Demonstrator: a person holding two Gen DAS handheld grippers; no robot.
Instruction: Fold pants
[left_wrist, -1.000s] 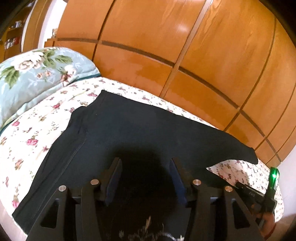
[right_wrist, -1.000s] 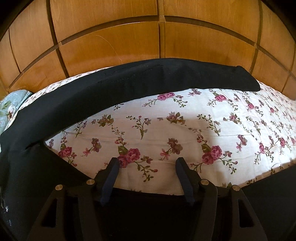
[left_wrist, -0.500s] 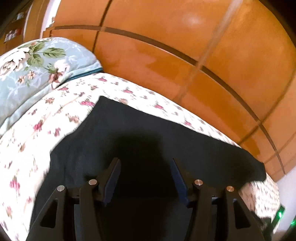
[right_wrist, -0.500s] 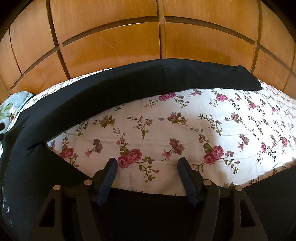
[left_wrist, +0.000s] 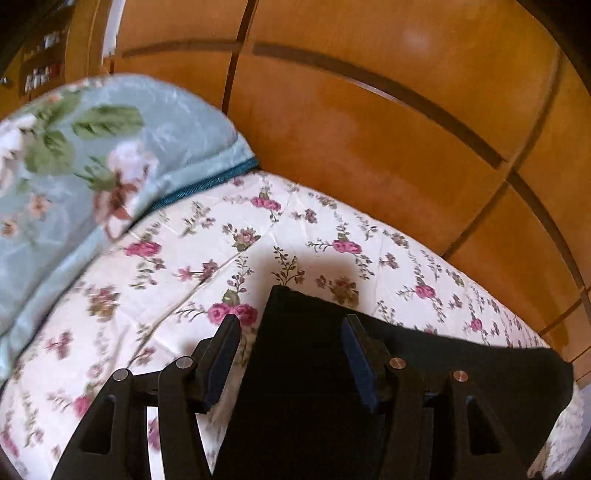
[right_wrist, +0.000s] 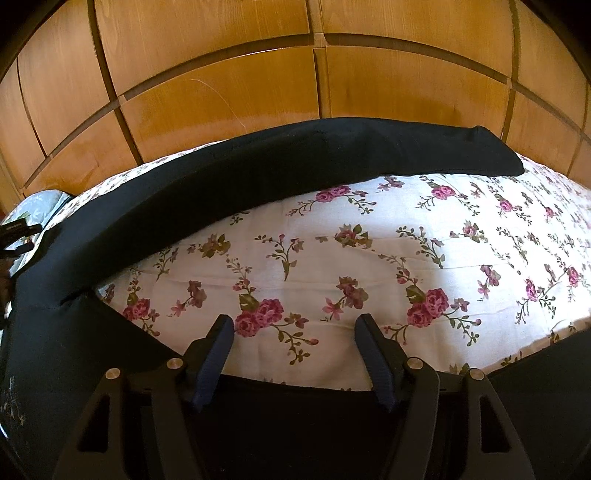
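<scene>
Floral bedsheet (right_wrist: 332, 266) fills the view; wood-panel wall (right_wrist: 221, 74) at 12 o'clock. Black pants (right_wrist: 258, 173) sprawl across it, one leg toward 1 o'clock. Soft, limp, light cloth, likely to sag; pinch waistband corner (left_wrist: 284, 299). Left gripper (left_wrist: 290, 354) straddles it, unclenched; right gripper (right_wrist: 293, 354) released, empty.

1. No text, label, brand, number or sign is showing legibly in either wrist view.
2. Small items are sitting on a dark shelf (left_wrist: 40, 74) up and to the left of the pale blue floral pillow (left_wrist: 92, 158), but they are blurring too much for any lettering to be read.
</scene>
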